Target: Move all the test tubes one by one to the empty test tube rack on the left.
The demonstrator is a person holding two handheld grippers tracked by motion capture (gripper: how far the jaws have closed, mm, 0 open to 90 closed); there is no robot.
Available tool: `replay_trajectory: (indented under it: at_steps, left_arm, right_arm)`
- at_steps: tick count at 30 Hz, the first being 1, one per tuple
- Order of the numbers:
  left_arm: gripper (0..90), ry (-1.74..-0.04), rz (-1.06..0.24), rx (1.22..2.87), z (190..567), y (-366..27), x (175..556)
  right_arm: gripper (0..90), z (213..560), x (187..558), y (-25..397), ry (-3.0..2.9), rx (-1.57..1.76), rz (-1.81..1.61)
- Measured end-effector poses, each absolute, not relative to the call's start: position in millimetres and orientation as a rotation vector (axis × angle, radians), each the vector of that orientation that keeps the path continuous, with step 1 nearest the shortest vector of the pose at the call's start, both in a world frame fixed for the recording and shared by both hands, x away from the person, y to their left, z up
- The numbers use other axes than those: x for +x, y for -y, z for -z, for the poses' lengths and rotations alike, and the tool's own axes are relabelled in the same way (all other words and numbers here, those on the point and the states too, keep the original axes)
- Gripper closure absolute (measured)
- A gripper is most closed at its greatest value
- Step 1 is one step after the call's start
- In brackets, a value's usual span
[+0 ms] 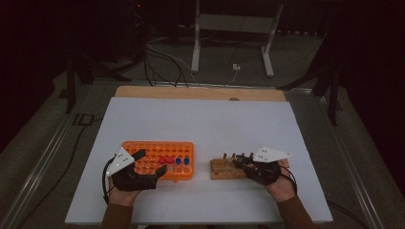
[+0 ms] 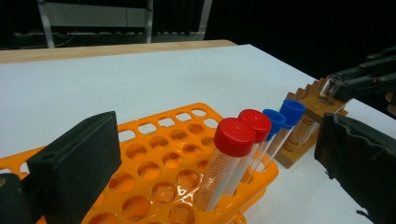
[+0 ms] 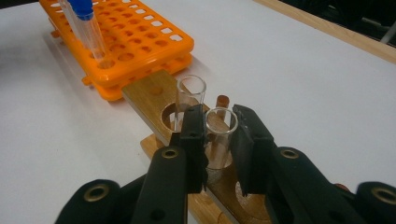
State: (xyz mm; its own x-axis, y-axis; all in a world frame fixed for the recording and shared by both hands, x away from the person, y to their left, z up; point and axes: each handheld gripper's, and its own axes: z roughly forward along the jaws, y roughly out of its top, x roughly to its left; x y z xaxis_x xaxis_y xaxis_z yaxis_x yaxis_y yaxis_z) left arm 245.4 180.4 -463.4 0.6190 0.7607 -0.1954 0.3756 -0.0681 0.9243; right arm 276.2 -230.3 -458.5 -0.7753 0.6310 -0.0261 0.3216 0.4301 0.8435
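Observation:
An orange tube rack [image 1: 157,160] [image 2: 159,154] stands at the table's front left. It holds two red-capped tubes [image 2: 233,154] and two blue-capped tubes [image 2: 287,121] near its right end. My left gripper [image 1: 152,162] [image 2: 217,140] is open, its jaws either side of the rack's near corner and touching no tube. To the right lies a wooden rack [image 1: 227,169] [image 3: 149,95]. My right gripper [image 1: 243,163] [image 3: 219,140] is shut on a clear glass tube [image 3: 220,123] that stands upright in a hole of the wooden rack. A second glass tube [image 3: 190,95] stands just behind it.
The white table top [image 1: 200,124] stretches bare beyond both racks, with a wooden strip [image 1: 200,93] along its far edge. The front edge lies just below the person's hands. A blue-capped tube [image 3: 88,28] leans in the orange rack [image 3: 140,32] a short way from the wooden one.

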Motion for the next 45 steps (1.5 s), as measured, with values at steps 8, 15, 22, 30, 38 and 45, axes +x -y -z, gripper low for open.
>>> replay_trajectory:
  at_steps: [8,15,22,30,38,45]
  left_arm:
    - [1.4,-0.952,-0.41,1.681,464,-181,246]
    - [1.4,-0.958,-0.417,1.682,464,-180,245]
    - [1.4,-0.955,-0.413,1.686,464,-178,246]
    - [1.4,-0.949,-0.407,1.686,463,-176,246]
    - [1.5,-0.942,-0.385,1.658,461,-173,245]
    - [1.5,-0.919,-0.427,1.628,454,-166,240]
  right_arm:
    - [75.7,451,275,234,-2.323,0.827,-1.297]
    - [75.7,442,272,234,-2.306,0.835,-1.295]
    - [75.7,432,269,235,-2.276,0.842,-1.325]
    - [75.7,418,264,237,-2.237,0.829,-1.369]
    - [75.7,406,259,237,-2.218,0.81,-1.393]
    - [75.7,399,255,235,-2.237,0.782,-1.409]
